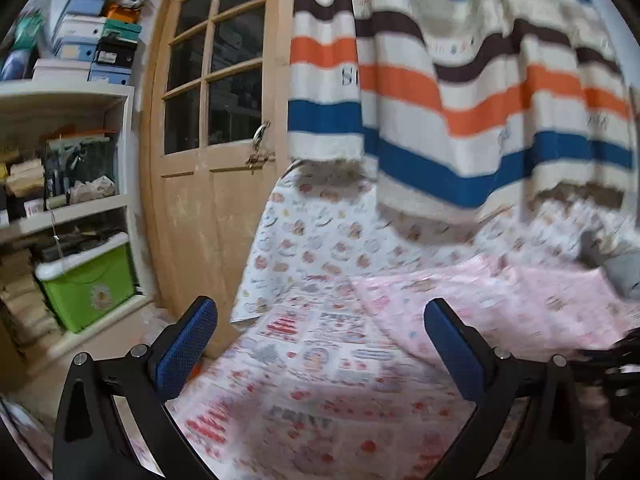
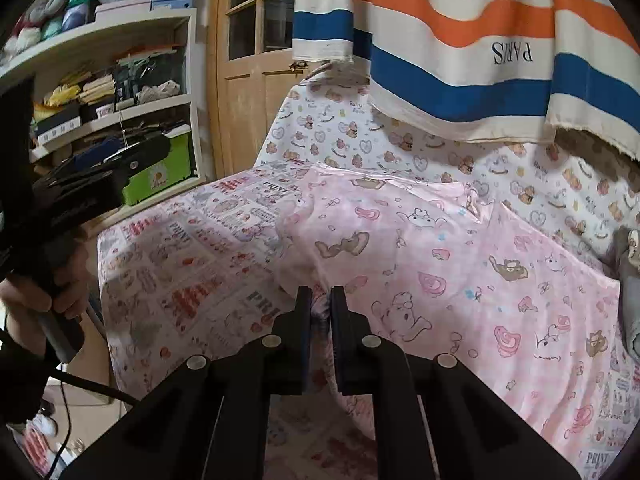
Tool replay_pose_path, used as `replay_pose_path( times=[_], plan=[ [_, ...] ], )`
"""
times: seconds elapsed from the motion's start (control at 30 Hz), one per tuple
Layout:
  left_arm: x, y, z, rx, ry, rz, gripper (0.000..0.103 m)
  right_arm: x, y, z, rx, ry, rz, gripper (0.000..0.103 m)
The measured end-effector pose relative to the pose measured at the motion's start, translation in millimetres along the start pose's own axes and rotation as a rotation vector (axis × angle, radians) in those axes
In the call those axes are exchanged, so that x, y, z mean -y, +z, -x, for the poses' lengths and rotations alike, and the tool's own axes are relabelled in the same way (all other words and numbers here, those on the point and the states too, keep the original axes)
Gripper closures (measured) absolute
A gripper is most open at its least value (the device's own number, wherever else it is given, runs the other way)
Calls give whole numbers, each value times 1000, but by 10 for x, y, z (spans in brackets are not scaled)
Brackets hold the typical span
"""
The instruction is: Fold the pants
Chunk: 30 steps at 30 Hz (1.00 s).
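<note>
The pink pants [image 2: 440, 248] with bear and teapot prints lie spread on the bed's printed sheet [image 2: 192, 264]. My right gripper [image 2: 320, 300] is shut on a bunched edge of the pants at their near side, lifting the cloth slightly. My left gripper [image 1: 320, 320] is open and empty, hovering above the sheet left of the pants [image 1: 500, 304]. It also shows in the right wrist view [image 2: 116, 160], held in a hand at the far left, apart from the pants.
A striped curtain [image 1: 460, 100] hangs over the far side of the bed. A wooden door [image 1: 216, 120] and a shelf unit [image 1: 60, 160] with boxes and a green bin [image 1: 88, 284] stand left. A grey garment [image 2: 628, 276] lies at the right edge.
</note>
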State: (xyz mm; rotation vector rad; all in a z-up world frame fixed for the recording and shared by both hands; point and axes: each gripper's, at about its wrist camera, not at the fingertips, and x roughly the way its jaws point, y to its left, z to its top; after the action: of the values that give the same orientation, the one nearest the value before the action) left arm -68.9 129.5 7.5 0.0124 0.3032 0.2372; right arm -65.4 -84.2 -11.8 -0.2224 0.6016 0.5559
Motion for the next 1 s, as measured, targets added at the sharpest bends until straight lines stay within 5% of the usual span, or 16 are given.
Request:
replay_pose_path(
  times=[0.13, 0.3, 0.37, 0.43, 0.47, 0.6, 0.8, 1.0],
  plan=[
    [117, 167, -431, -80, 12, -124, 1, 9, 101, -59, 5, -38, 40, 94],
    [86, 386, -1049, -254, -156, -84, 11, 131, 205, -172, -20, -26, 9, 94],
    [42, 420, -1380, -350, -240, -16, 26, 175, 211, -196, -20, -33, -10, 94],
    [-20, 416, -1741, -444, -259, 69, 62, 199, 196, -218, -26, -48, -20, 94],
    [-40, 407, -1899, -483, -285, 106, 65, 209, 188, -217, -26, -51, -25, 94],
    [-75, 433, -2496, -612, -390, 199, 69, 230, 149, -172, -9, -64, -41, 94],
    [64, 481, -3022, -666, -327, 150, 71, 283, 111, -165, -10, -77, -91, 94],
    [72, 333, -3219, -765, -433, 262, 75, 379, 70, -127, 12, -50, -132, 94]
  ],
)
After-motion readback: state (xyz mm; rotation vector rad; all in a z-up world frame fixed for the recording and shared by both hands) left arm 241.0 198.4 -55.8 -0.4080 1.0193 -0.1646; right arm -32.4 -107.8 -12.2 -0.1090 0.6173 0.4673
